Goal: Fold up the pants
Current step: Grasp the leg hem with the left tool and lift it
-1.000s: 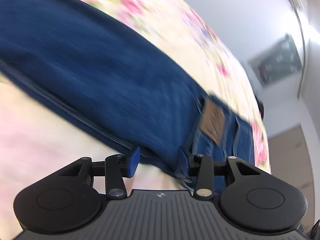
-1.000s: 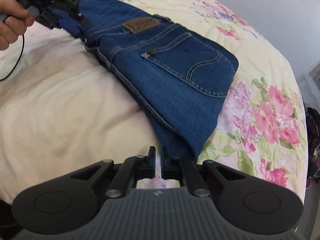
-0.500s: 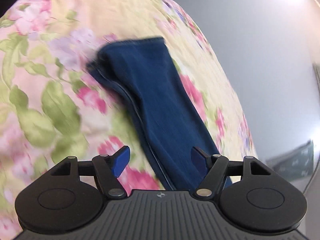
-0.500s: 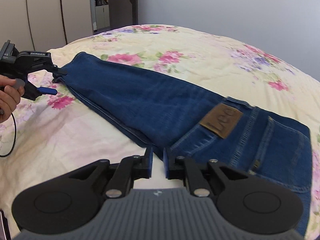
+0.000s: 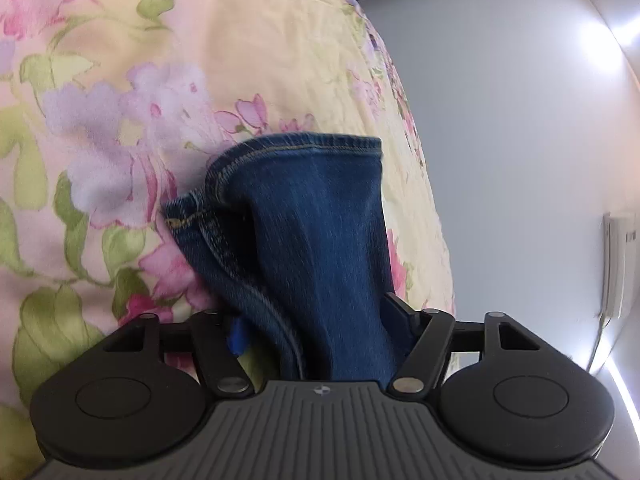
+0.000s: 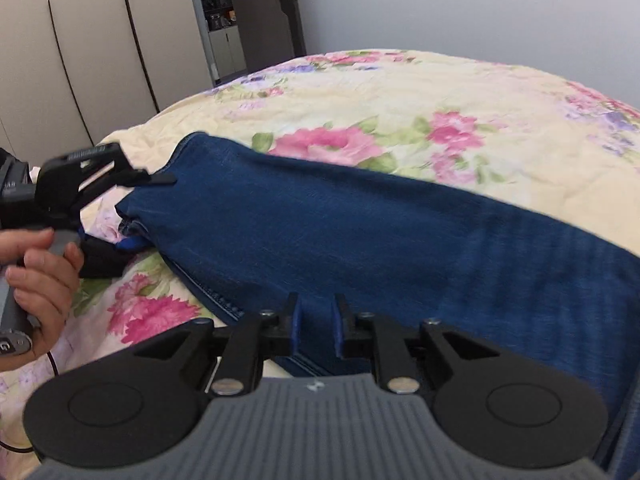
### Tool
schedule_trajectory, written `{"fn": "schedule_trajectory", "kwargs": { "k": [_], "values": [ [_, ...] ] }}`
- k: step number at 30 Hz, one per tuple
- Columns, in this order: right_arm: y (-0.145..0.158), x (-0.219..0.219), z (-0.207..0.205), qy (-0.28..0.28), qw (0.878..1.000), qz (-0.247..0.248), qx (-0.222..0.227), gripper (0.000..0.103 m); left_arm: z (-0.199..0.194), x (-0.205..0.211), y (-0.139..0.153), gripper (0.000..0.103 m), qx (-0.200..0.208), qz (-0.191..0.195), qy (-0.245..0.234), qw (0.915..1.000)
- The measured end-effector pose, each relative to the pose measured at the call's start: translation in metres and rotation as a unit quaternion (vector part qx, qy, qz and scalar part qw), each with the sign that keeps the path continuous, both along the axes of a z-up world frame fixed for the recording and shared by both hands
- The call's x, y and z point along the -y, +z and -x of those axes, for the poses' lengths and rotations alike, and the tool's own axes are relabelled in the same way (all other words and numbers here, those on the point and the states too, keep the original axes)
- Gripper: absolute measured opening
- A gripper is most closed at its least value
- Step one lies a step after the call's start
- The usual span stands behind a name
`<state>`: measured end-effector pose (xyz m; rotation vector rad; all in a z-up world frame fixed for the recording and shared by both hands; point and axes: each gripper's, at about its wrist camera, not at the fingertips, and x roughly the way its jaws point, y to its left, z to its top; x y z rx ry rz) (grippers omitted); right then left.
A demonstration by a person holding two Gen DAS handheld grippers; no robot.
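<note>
Dark blue jeans [image 6: 360, 232] lie folded lengthwise across a floral bedspread [image 6: 440, 92]. In the left wrist view the hem end of the legs [image 5: 312, 216] runs down between my left gripper's fingers. My left gripper [image 5: 316, 328] is open around the leg end; it also shows in the right wrist view [image 6: 132, 208], with one finger above the fabric and one below. My right gripper [image 6: 316, 320] hovers over the near edge of the jeans, its blue pads a small gap apart, holding nothing.
Beige wardrobe doors [image 6: 80, 60] and a dark doorway [image 6: 240, 20] stand behind the bed. A person's hand [image 6: 36, 276] holds the left gripper's handle at the left edge. A grey wall [image 5: 520, 160] lies beyond the bed's far side.
My left gripper has moved along the legs to the hem end, which now sits between its fingers. My right gripper has swung left from the waistband and opened slightly.
</note>
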<state>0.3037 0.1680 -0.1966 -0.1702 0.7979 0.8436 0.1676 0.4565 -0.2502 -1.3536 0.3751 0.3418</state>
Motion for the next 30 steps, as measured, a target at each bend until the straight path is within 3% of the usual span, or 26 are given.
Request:
{"fn": "schedule_trajectory", "kwargs": {
  "k": [1,4,5,6,14,20,22,24,27,30],
  "values": [
    [-0.013,-0.006,0.004,0.000,1.000,0.017,0.011,0.016,0.000,0.000,-0.002,0.071,0.005,0.004,0.004,1.0000],
    [-0.025,-0.007,0.019,0.002,0.998,0.016,0.063,0.017,0.001,0.000,-0.005,0.038,0.004,-0.003,0.001,1.0000],
    [-0.024,-0.005,0.019,-0.002,0.998,0.009,0.060,0.018,0.003,0.000,-0.005,0.019,0.000,-0.010,0.002,1.0000],
    [-0.021,-0.001,0.018,-0.007,0.998,-0.001,0.054,0.018,0.002,0.001,-0.005,0.014,-0.002,-0.013,0.003,0.9999],
    [-0.013,0.013,0.029,0.013,0.998,0.001,0.054,0.027,0.006,0.014,0.027,0.010,0.023,-0.069,-0.006,0.9973],
    [0.001,0.049,0.041,0.002,0.998,-0.045,0.042,0.028,-0.006,0.040,0.065,0.010,0.020,-0.170,-0.043,0.9842],
    [0.004,0.067,0.047,-0.004,0.998,-0.054,0.042,0.028,-0.011,0.058,0.082,0.010,0.031,-0.220,-0.057,0.9733],
    [0.005,0.085,0.048,-0.018,0.997,-0.059,0.040,0.028,-0.020,0.084,0.099,0.010,0.046,-0.284,-0.086,0.9540],
    [0.006,0.117,0.045,-0.066,0.995,-0.075,0.015,0.028,-0.040,0.133,0.120,0.010,0.048,-0.378,-0.143,0.9136],
    [0.010,0.150,0.038,-0.101,0.990,-0.100,-0.020,0.028,-0.055,0.180,0.128,0.011,0.037,-0.446,-0.200,0.8713]
  ]
}}
